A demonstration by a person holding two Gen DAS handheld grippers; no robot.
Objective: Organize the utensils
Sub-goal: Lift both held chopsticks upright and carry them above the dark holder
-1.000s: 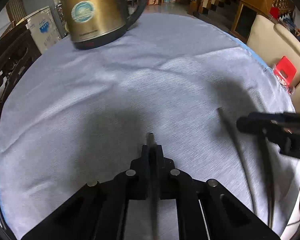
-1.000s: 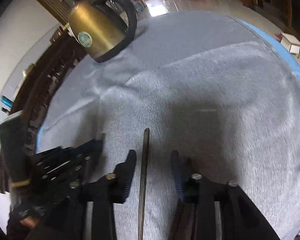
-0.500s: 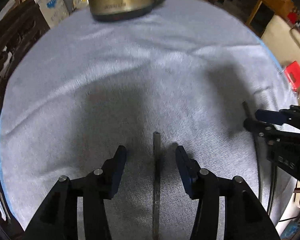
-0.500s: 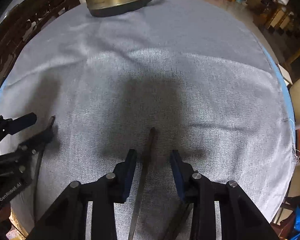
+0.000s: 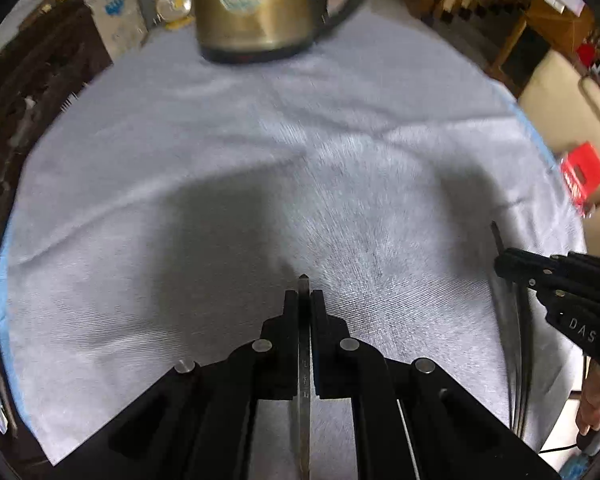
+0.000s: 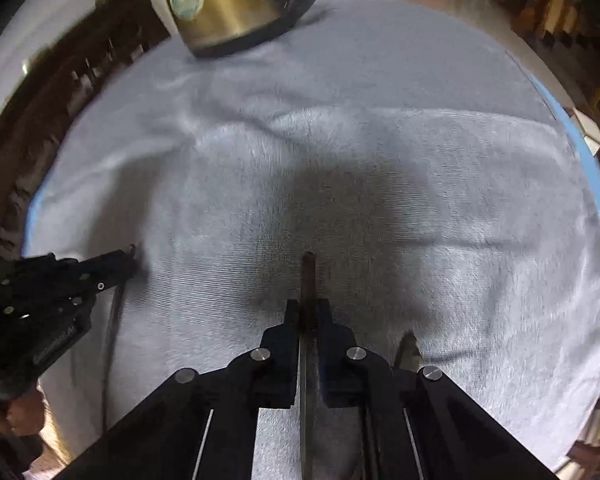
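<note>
My left gripper [image 5: 304,298] is shut on a thin dark metal utensil handle [image 5: 304,360] whose tip pokes out just past the fingers, over the grey tablecloth [image 5: 180,160]. My right gripper [image 6: 308,308] is shut on a second dark utensil handle [image 6: 309,280] the same way. Another dark utensil [image 6: 407,346] lies on the cloth just right of the right gripper. In the left wrist view the right gripper [image 5: 504,264] shows at the right edge with its utensils [image 5: 518,360] running toward me. In the right wrist view the left gripper [image 6: 128,264] shows at the left edge.
A brass-coloured electric kettle [image 5: 260,4] with a black handle stands at the far side of the round table; it also shows in the right wrist view [image 6: 228,4]. Dark wooden chairs [image 5: 28,80] stand to the left, a beige sofa [image 5: 564,96] to the right.
Both grippers were open around their utensil handles half a second ago and have now shut on them. Both views have moved closer to the kettle.
</note>
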